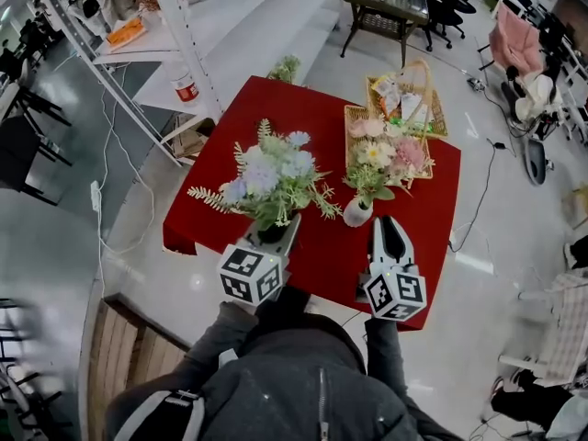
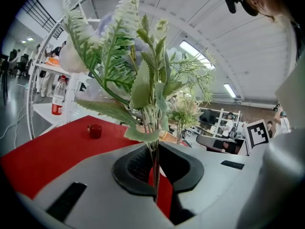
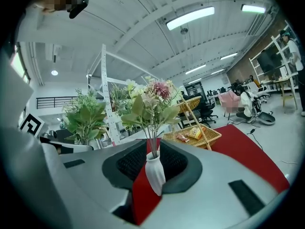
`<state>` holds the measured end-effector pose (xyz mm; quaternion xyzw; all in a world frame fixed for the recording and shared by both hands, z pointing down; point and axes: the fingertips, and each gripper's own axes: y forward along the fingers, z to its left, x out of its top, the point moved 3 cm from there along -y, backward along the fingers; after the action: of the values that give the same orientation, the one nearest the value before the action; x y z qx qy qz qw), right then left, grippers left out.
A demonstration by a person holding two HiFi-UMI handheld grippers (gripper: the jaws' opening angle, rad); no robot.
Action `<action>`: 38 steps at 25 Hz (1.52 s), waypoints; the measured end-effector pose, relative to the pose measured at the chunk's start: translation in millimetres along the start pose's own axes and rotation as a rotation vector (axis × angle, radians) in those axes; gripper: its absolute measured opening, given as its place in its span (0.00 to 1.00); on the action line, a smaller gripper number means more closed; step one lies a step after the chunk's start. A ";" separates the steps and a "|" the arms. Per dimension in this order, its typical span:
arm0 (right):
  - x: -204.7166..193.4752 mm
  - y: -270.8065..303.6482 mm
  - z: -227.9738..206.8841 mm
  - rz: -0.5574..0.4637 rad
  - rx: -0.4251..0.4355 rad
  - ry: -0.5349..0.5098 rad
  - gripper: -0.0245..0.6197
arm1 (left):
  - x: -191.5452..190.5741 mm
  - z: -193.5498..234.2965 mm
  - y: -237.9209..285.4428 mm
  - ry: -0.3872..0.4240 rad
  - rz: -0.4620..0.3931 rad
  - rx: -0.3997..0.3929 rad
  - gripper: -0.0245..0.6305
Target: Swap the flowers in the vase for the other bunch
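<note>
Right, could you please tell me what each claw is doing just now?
Left claw: closed on the stems of the blue flower bunch.
Right claw: open, holding nothing; the white vase stands at its tips.

In the head view the stems of the blue-and-white artificial flower bunch [image 1: 271,177] vanish under its own leaves and behind the left gripper [image 1: 278,235]. The person's dark jacket [image 1: 303,375] covers the near edge of the red-covered desk [image 1: 322,118]. The packets in the woven wicker basket [image 1: 371,90] are too small to tell. In the left gripper view the bunch's top runs off the picture's edge. In the right gripper view the jaws hide the foot of the small white ceramic vase [image 3: 155,173].
</note>
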<state>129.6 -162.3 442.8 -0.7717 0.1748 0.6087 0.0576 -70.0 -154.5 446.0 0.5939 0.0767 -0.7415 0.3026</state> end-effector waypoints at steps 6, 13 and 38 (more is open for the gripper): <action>-2.4 24.7 -1.0 0.048 0.041 0.003 0.21 | 8.0 7.5 14.3 -0.008 -0.004 0.009 0.08; -5.7 48.4 -1.8 0.106 0.067 -0.002 0.24 | 11.9 17.1 28.9 -0.018 -0.001 0.022 0.08; -9.5 79.0 -2.1 0.155 0.075 -0.065 0.17 | 12.1 28.5 43.6 -0.043 0.004 0.047 0.08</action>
<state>102.8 -234.7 462.3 -0.7329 0.2547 0.6293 0.0446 -71.6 -207.4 453.5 0.5850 0.0517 -0.7550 0.2917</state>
